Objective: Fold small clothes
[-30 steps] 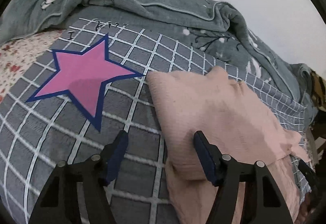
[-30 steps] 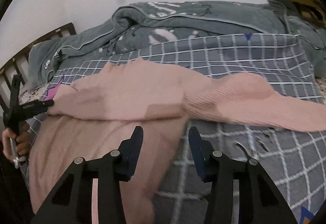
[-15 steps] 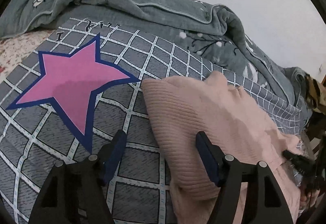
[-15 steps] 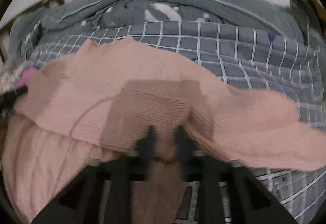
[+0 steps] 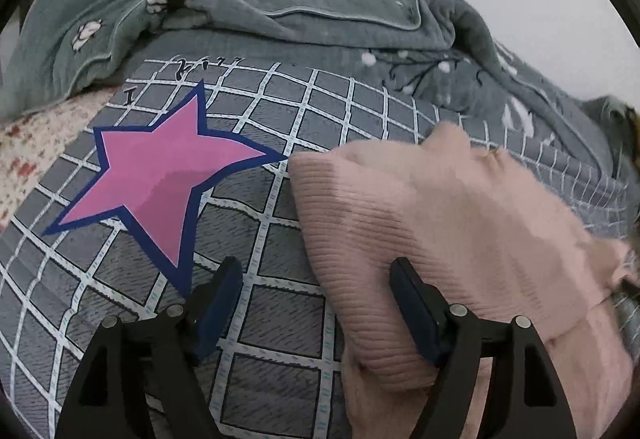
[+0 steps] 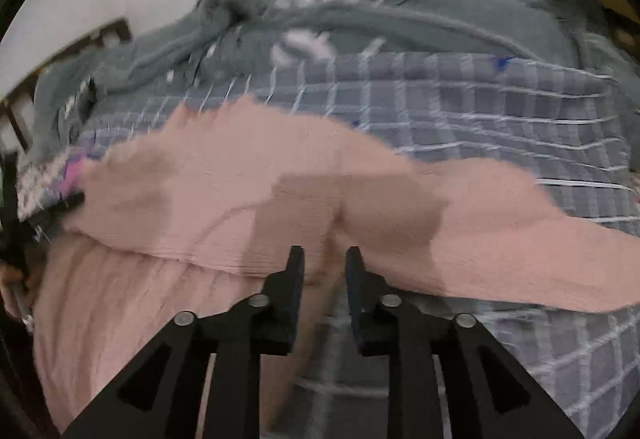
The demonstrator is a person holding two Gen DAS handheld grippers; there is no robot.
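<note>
A pink ribbed knit garment (image 5: 448, 231) lies folded over on a grey checked bedspread (image 5: 280, 323). My left gripper (image 5: 316, 303) is open wide; its right finger (image 5: 412, 303) rests on the garment's left folded edge and its left finger is over bare bedspread. In the right wrist view the same garment (image 6: 224, 191) spreads across the frame, with one sleeve (image 6: 520, 239) running right. My right gripper (image 6: 325, 263) has its jaws nearly together on the garment's front fold. The view is motion blurred.
A pink star with a dark blue border (image 5: 160, 175) is printed on the bedspread left of the garment. A rumpled grey-green quilt (image 5: 304, 15) lies along the wall. A floral sheet (image 5: 24, 147) shows at far left, a dark headboard (image 6: 76, 47) behind.
My right gripper moved forward onto the garment's fold and narrowed from open to nearly shut on it. My left gripper stayed open and shifted only slightly.
</note>
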